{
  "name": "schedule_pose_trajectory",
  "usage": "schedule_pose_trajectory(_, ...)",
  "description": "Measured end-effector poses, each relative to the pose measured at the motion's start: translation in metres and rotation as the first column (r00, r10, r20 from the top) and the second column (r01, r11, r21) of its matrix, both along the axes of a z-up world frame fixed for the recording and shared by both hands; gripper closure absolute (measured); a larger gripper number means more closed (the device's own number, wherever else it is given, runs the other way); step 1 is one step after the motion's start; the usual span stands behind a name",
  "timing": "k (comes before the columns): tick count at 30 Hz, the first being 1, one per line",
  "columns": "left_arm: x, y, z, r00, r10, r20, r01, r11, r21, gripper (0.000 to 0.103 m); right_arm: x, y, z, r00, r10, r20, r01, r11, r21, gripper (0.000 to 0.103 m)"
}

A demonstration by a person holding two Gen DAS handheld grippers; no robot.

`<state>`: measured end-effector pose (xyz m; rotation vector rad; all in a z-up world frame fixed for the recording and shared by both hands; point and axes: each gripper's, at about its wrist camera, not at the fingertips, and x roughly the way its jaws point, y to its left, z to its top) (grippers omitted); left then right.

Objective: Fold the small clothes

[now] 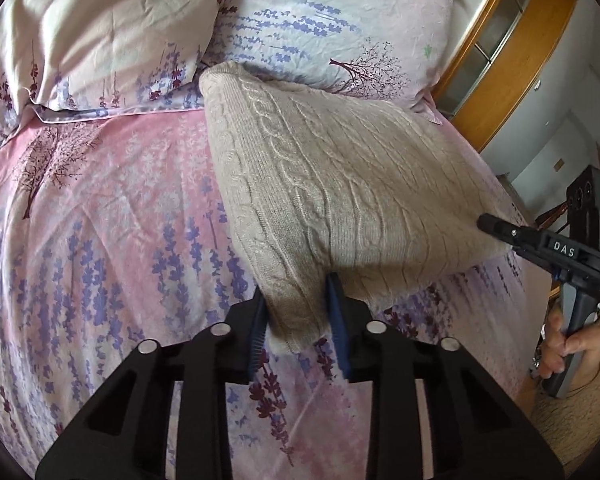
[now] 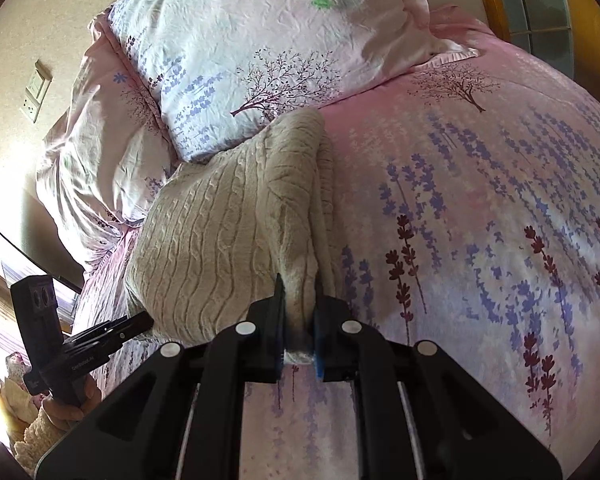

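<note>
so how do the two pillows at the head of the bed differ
The left pillow is mostly plain cream, its flower print only along the lower edge; the right pillow is pale lilac with blue sprigs and a dark tree. The knit sweater reaches the right pillow, not the left. Both lie at the head of the pink floral bedspread.

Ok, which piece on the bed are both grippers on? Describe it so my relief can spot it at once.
Start at the bed's pink floral sheet, just below the two floral pillows. There lies a beige cable-knit sweater, its near edge pinched by the left gripper and the right gripper. It is the only plain, thick, ribbed knit; everything around it is thin printed cotton.
</note>
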<state>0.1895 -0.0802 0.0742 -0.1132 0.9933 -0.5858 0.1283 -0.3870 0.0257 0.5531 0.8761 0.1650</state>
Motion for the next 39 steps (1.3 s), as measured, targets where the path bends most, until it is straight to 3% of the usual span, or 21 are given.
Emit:
schedule_pose_trajectory(13,-0.004,0.006,0.001,1.0,-0.021,0.02,0.021,1.0,-0.011,0.083,-0.003,0.0,0.004,1.0,-0.004,0.007,0.004,1.0,0.005,0.093)
schedule_pose_trajectory(18,-0.006,0.013,0.002,0.999,-0.025,0.021,0.025,0.999,-0.029,0.085,-0.015,0.0,0.02,0.997,-0.003,0.071,0.0,0.999,0.036,0.093)
schedule_pose_trajectory(22,-0.006,0.011,0.001,0.999,-0.03,0.024,0.031,0.999,-0.029,0.085,-0.009,-0.003,-0.005,1.0,-0.02,-0.008,0.02,0.999,0.04,0.093)
schedule_pose_trajectory(27,-0.005,0.011,0.002,0.999,-0.031,0.01,0.031,0.999,-0.037,0.084,-0.007,-0.005,-0.01,1.0,-0.029,-0.012,0.03,0.999,0.035,0.092)
schedule_pose_trajectory(28,-0.005,0.011,0.002,0.999,-0.031,0.008,0.031,0.999,-0.038,0.084,-0.007,-0.005,-0.012,0.999,-0.034,-0.02,0.034,0.999,0.029,0.09)
schedule_pose_trajectory(30,-0.005,0.011,0.004,0.999,-0.033,0.008,0.033,0.999,-0.04,0.083,-0.006,-0.005,-0.015,0.998,-0.039,-0.04,0.04,0.999,0.027,0.074)
schedule_pose_trajectory(32,-0.007,0.015,0.009,0.999,-0.034,-0.005,0.034,0.998,-0.054,0.082,-0.009,-0.006,-0.012,0.998,-0.046,-0.04,0.047,0.999,0.026,0.068)
schedule_pose_trajectory(34,-0.009,0.023,0.015,0.999,-0.035,-0.011,0.034,0.996,-0.078,0.071,-0.012,-0.012,-0.005,0.998,-0.055,-0.027,0.056,0.997,0.054,0.063)
schedule_pose_trajectory(36,-0.009,0.036,0.024,1.0,-0.007,0.0,0.007,0.993,-0.115,0.04,-0.011,-0.021,0.004,0.997,-0.071,-0.01,0.071,0.994,0.078,0.051)
schedule_pose_trajectory(38,-0.005,0.047,0.033,1.0,0.026,0.008,-0.024,0.988,-0.155,0.03,-0.005,-0.029,0.008,0.996,-0.084,-0.011,0.085,0.99,0.115,0.04)
schedule_pose_trajectory(39,-0.001,0.053,0.036,0.999,0.043,0.003,-0.042,0.984,-0.176,0.027,-0.002,-0.031,0.009,0.996,-0.086,-0.013,0.087,0.988,0.132,0.04)
